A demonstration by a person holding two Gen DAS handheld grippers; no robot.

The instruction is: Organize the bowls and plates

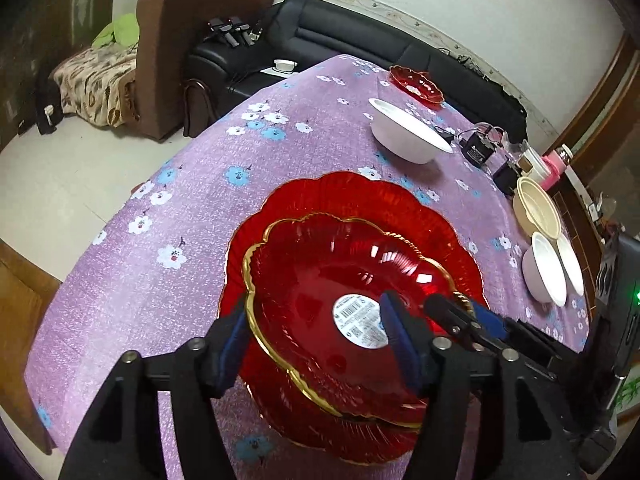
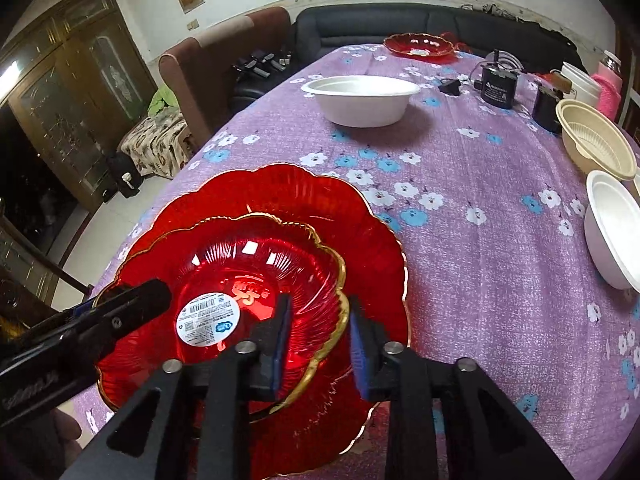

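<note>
A red glass bowl with a gold rim (image 1: 320,280) (image 2: 240,272) sits inside a larger red scalloped plate (image 1: 352,196) (image 2: 304,196) on the purple flowered tablecloth. A round white barcode label (image 1: 360,320) (image 2: 208,320) is stuck in the bowl's bottom. My left gripper (image 1: 316,332) is open, its fingers straddling the bowl's left rim. My right gripper (image 2: 320,332) is open, its fingers straddling the bowl's right rim. A large white bowl (image 1: 408,132) (image 2: 360,100) stands farther back, and another red dish (image 1: 416,84) (image 2: 420,46) at the far edge.
At the right stand a cream ribbed bowl (image 1: 536,208) (image 2: 596,148) and white bowls (image 1: 548,268) (image 2: 612,228). Black adapters with cables (image 1: 476,150) (image 2: 498,84), a white tub and a pink bottle (image 2: 608,88) sit beyond. A sofa and armchair stand behind the table.
</note>
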